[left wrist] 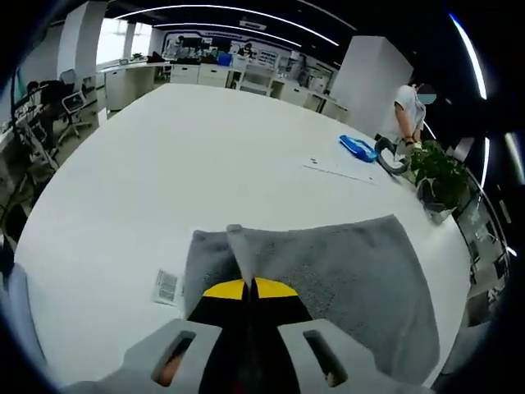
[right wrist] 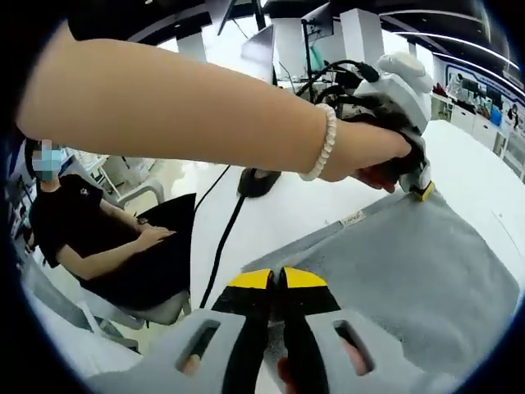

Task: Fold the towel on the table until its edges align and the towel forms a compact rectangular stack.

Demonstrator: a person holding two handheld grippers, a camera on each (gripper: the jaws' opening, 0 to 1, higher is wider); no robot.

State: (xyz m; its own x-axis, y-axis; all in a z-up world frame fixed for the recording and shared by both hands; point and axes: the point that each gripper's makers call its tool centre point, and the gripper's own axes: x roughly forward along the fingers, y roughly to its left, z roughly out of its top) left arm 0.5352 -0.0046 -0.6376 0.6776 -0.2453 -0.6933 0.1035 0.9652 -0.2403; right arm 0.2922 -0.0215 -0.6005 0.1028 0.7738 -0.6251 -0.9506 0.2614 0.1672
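Two corners of the grey towel (left wrist: 328, 263) are pinched in the closed left hand-held gripper (left wrist: 248, 287) and right hand-held gripper (right wrist: 277, 279), so the first fold appears in hand, calling for both to be carried together across the tabletop (left wrist: 189, 156) to the far edge ahead.

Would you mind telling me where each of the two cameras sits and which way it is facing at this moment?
Left gripper view: rides on the left hand-held gripper, looking along its shut jaws, which pinch the grey towel, across the white table toward a potted plant.
Right gripper view: rides on the right hand-held gripper, jaws closed on the towel's near edge, facing the left hand-held gripper and the person's forearm with a bead bracelet.
Shared: towel, table and left hand-held gripper.
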